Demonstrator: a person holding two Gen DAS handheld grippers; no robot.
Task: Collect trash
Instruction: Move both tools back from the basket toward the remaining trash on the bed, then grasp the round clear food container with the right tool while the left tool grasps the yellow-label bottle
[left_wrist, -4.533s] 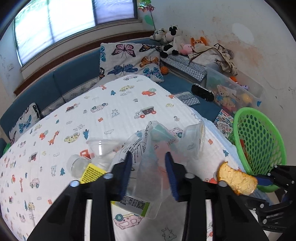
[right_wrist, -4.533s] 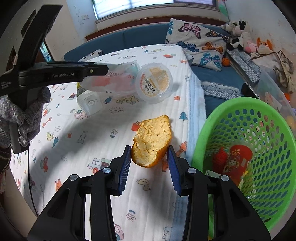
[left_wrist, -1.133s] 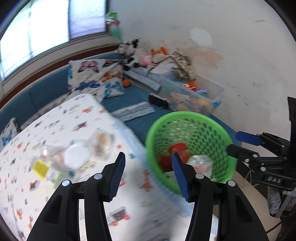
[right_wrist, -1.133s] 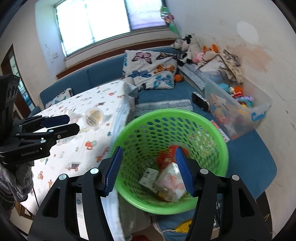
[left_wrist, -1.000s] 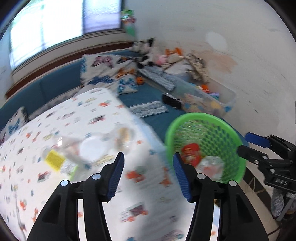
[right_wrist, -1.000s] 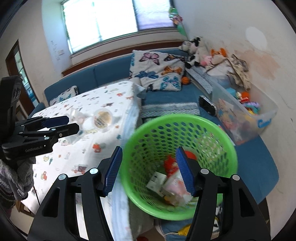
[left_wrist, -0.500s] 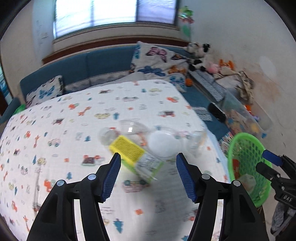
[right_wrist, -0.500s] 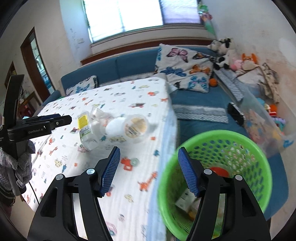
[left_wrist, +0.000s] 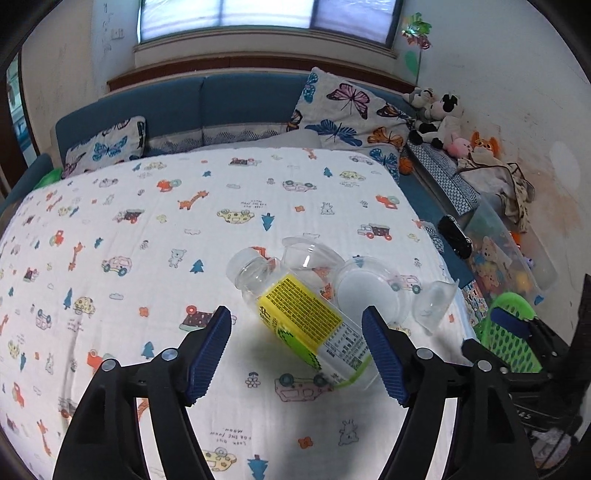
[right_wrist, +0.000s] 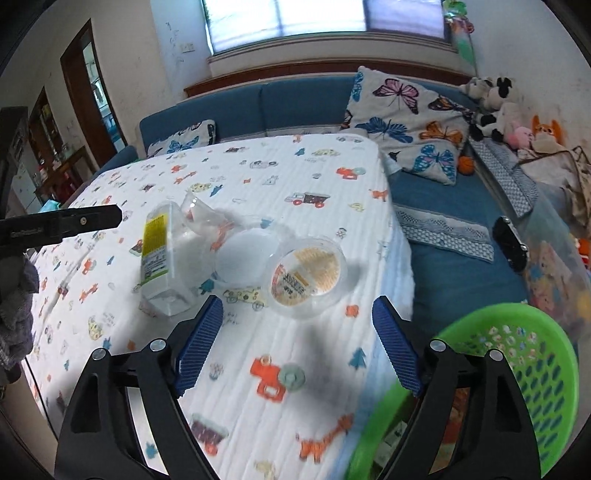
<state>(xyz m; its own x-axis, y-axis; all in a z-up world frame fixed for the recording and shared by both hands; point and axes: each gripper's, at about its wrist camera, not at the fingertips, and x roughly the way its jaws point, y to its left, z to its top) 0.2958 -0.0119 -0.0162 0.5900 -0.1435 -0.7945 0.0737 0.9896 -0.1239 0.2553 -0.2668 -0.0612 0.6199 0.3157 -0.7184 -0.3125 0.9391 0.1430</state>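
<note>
A clear plastic bottle with a yellow-and-green label lies on its side on the printed tablecloth, its white cap toward 11 o'clock. Touching it at 2 o'clock is a cluster of clear plastic cups: one tipped cup, one with a white disc facing up, and a small one on its side. The green mesh basket stands off the table's edge at 4 o'clock, holding some trash.

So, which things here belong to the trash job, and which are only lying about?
For the job:
- plastic bottle
- clear cup
- lidded container
- white lid
- green basket

Just lying about:
- butterfly pillow
- plush toys
- toy bin
</note>
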